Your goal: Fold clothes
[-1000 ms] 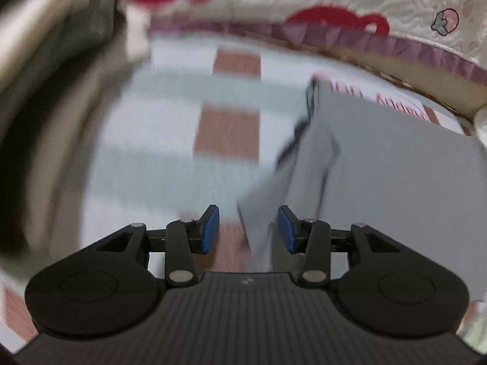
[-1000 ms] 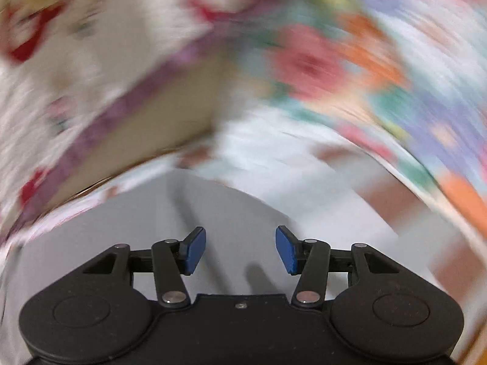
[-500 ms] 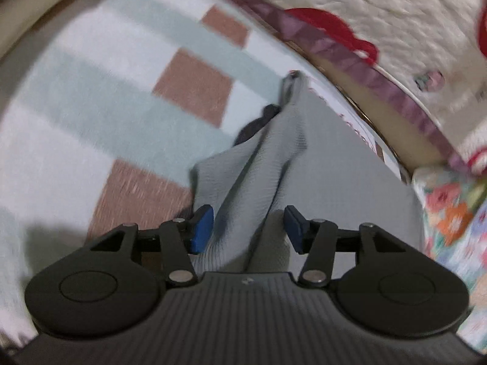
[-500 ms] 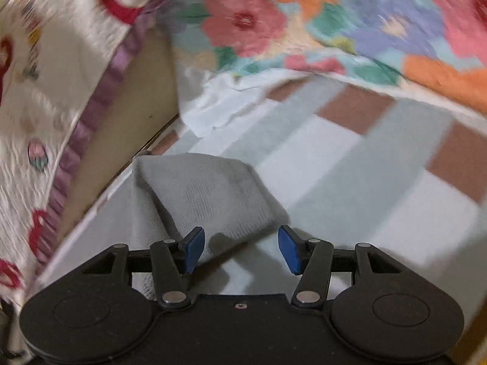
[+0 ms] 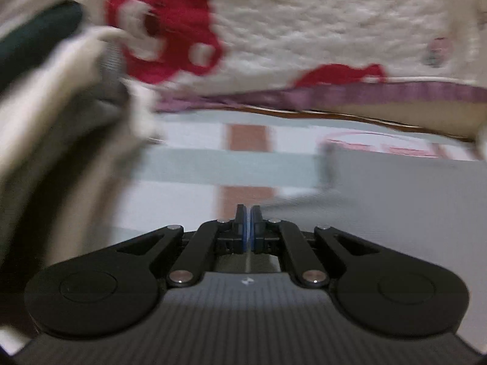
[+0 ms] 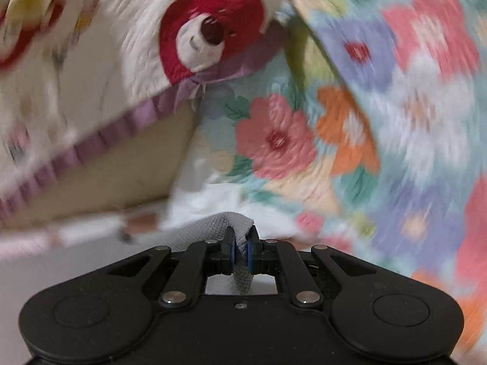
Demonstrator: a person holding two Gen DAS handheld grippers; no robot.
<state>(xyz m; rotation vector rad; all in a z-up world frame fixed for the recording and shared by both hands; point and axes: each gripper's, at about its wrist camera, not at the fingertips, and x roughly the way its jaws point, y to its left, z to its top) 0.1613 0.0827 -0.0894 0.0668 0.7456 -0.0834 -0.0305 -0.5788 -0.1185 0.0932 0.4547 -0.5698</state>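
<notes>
The right gripper (image 6: 240, 255) pinches a bunched fold of the grey waffle-knit garment (image 6: 213, 228), which lies flat on the checked bedsheet (image 5: 213, 164). The left gripper (image 5: 247, 231) has its pads pressed together; whether cloth sits between them is unclear.

1. In the left wrist view, the garment (image 5: 411, 213) lies on the bed sheet (image 5: 219, 164) at the right of the frame.
2. A pile of clothes (image 5: 54, 127) fills the left side.
3. The quilt (image 5: 319, 30) is behind, across the top.
4. In the right wrist view, a fold of the garment (image 6: 222, 225) sits between the jaws of the right gripper (image 6: 240, 254), at lower centre.
5. The floral blanket (image 6: 395, 121) is at the right.
</notes>
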